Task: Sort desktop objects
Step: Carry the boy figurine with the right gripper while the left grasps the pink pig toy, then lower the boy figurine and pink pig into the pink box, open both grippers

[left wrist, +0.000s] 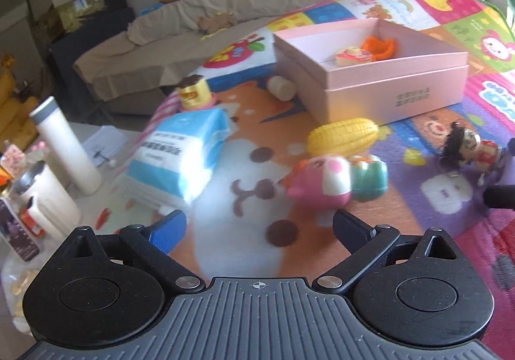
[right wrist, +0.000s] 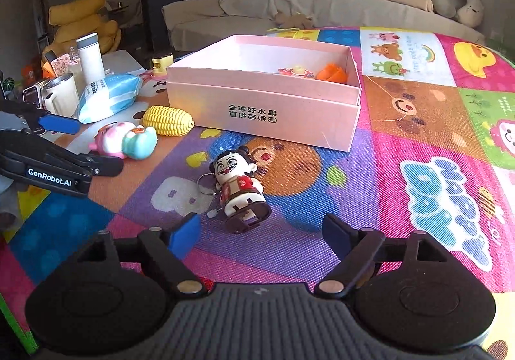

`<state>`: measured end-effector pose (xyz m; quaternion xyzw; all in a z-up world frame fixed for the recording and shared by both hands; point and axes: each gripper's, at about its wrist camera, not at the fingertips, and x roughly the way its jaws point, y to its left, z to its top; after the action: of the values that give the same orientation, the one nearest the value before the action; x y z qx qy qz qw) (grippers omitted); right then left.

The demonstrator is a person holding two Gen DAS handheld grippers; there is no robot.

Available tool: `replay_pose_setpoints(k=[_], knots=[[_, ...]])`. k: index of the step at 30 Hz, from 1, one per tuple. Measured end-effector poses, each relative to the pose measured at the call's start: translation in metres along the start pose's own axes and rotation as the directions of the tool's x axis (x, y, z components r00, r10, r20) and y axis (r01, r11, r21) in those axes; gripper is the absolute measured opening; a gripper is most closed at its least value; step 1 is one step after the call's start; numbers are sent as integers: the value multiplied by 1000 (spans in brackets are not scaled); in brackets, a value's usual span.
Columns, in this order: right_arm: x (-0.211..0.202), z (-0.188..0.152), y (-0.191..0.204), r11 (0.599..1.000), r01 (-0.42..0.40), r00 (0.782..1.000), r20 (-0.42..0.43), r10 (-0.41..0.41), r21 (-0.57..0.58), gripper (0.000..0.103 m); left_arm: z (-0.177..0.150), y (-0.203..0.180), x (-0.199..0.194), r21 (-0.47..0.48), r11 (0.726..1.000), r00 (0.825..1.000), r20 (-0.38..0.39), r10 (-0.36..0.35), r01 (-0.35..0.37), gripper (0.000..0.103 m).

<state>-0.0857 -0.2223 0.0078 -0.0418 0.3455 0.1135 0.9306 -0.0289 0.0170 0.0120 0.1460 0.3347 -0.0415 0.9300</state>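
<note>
The right gripper [right wrist: 259,232] fills the bottom of its own view, jaws spread wide with nothing gripped; a wind-up doll figure [right wrist: 239,187] with a key ring lies on the mat just ahead of the gap, its dark feet nearest the fingertips and touching neither. The left gripper [left wrist: 259,226] is likewise wide open and empty at the bottom of its view, over a bare patch of the colourful play mat [left wrist: 434,121].

In the left view much is smeared: the pink squishy toy [left wrist: 317,181] and the green one touching it are blurred, and their exact shapes are hard to make out. The doll sits at the far right edge there, partly cut off beside a dark finger of the other gripper. The left gripper shows in the right view only as two fingers coming in from the left edge.

The pink box [right wrist: 264,102] stands open in the upper middle of the right view, printed characters on its front wall; inside, toward its right end, lie an orange piece [right wrist: 333,74] and a small flat pink-and-yellow toy [right wrist: 296,71], both partly hidden by the near wall. A yellow toy corn [right wrist: 168,120] lies just left of the box front, touching the squishy pair. A blue-and-white tissue pack [right wrist: 107,96] sits further left, with a white bottle [right wrist: 90,57] and mug behind it. A sofa with plush toys runs along the top.
</note>
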Motion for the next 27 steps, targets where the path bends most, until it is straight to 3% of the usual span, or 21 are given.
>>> replay_pose_setpoints(k=[2,4,6,9,13,17,22,24,26,27], knots=[[1,1,-1,1000,-6,1000,-6,6,7,88,-1,9,-1,-6,999,999,8,32,-32,101],[3,2,-3,1000,-5,1000,-13,5,20,93,1,16,-6,-32,997,997,17,-71,72,101],[3,2,-4,1000,-5,1000,-17,6,22,94,3,15,-13,-34,976,976,39,-215,216,101],[4,2,-1,1000,1,1000,-23,-1,13,97,5,-4,-18,40,955,953,73,-295,293,102],[4,2,0,1000,7,1000,-25,-7,13,99,11,-27,-6,86,958,959,49,-277,273,102],[5,1,-1,1000,6,1000,-26,-6,18,100,14,-33,7,12,955,955,-2,-296,296,102],[5,2,-1,1000,7,1000,-28,-6,14,101,18,-33,17,-64,965,966,-11,-257,256,101],[5,3,0,1000,7,1000,-23,-6,8,101,19,-30,16,-70,965,967,-2,-254,253,84],[3,6,-1,1000,23,1000,1,-23,9,90,19,-27,12,-69,964,966,1,-257,257,79],[4,10,-1,1000,25,1000,3,-25,4,79,18,-25,9,-66,964,967,3,-256,256,79]])
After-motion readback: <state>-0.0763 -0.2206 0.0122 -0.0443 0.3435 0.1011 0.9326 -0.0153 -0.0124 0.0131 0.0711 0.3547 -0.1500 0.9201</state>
